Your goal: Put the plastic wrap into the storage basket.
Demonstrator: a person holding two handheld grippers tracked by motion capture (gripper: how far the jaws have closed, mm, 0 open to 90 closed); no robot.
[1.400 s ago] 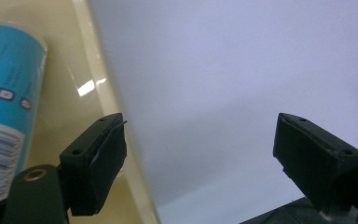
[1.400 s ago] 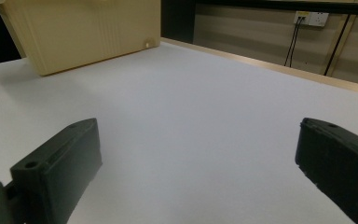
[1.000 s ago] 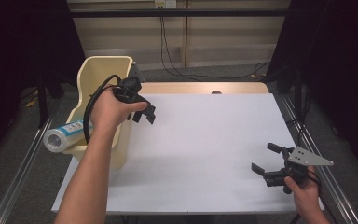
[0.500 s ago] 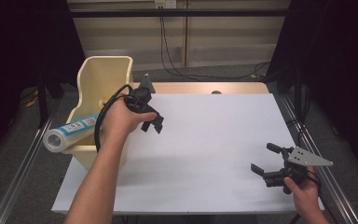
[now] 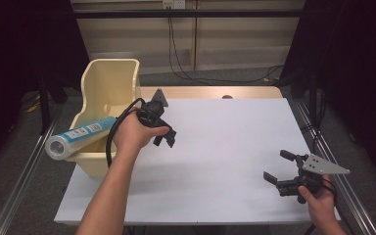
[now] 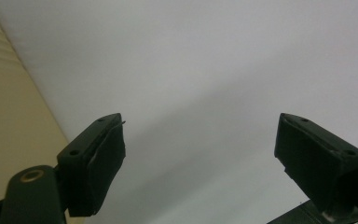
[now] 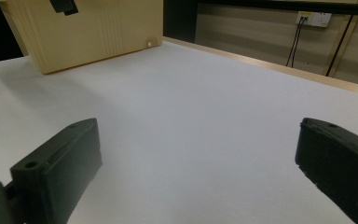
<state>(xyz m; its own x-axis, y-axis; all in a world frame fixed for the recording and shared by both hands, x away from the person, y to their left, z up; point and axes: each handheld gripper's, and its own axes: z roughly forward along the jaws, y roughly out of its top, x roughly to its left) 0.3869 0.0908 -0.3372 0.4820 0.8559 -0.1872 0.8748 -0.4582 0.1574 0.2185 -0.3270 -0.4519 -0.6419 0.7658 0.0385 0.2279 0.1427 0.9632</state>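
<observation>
My left gripper (image 5: 164, 139) hangs over the left part of the white table (image 5: 225, 132), just right of a cream plastic bin (image 5: 110, 81). In the left gripper view its jaws (image 6: 200, 140) stand wide open over bare white table, with the bin wall (image 6: 9, 130) at the left. A cylinder with a blue label and a silver end cap (image 5: 78, 137) lies tilted in the bin, its end sticking out over the front left rim. My right gripper (image 5: 275, 165) rests near the table's front right corner, open and holding nothing (image 7: 196, 154).
A wooden strip (image 5: 210, 92) runs along the table's far edge. Metal rails (image 5: 24, 171) flank the table on both sides. Cables (image 5: 186, 68) hang down the back wall. In the right gripper view the bin (image 7: 84, 32) stands far off at the upper left.
My left hand and its gripper have moved right and toward me, away from the bin's rim and out over the table. The right gripper has stayed put.
</observation>
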